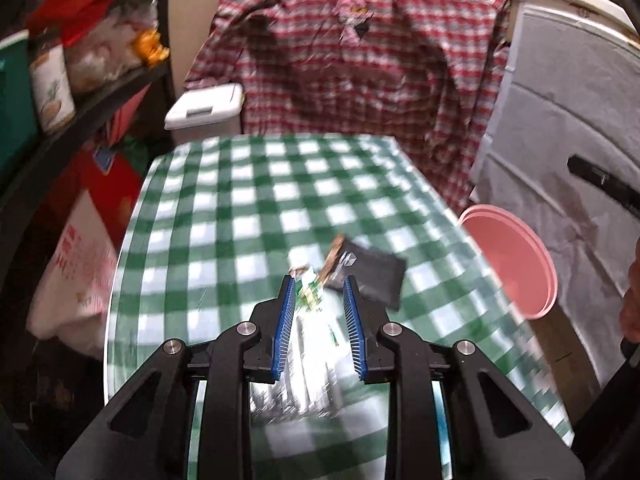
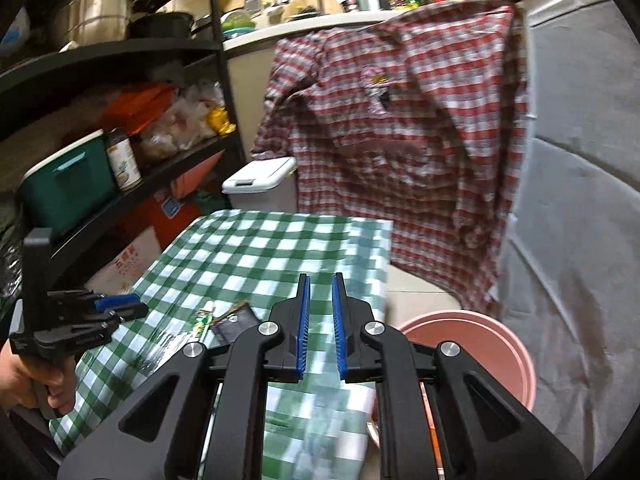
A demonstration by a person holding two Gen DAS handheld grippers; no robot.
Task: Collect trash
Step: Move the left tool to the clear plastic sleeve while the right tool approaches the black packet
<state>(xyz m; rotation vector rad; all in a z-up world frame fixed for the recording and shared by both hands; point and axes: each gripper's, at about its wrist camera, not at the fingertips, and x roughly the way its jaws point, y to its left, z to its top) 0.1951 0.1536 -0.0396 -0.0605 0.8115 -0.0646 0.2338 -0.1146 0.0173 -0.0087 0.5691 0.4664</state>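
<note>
L gripper [image 1: 319, 286] maybe grips the white-green wrapper [image 1: 310, 312], blurry view; R gripper [image 2: 321, 280] narrow open, empty, above green-checked table [image 2: 256, 248] beside pink bucket [image 2: 500, 344].

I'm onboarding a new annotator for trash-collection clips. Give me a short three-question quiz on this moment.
1. True or false: a silvery wrapper lies between the fingers of the left gripper.
2. Where does the pink bucket stand? A) on the table B) on the floor beside the table C) on the shelf
3. Fill in: between the right gripper pads there is ____.

Key: 1 true; 2 B; 3 nothing. The checked tablecloth also carries a dark packet.
</note>
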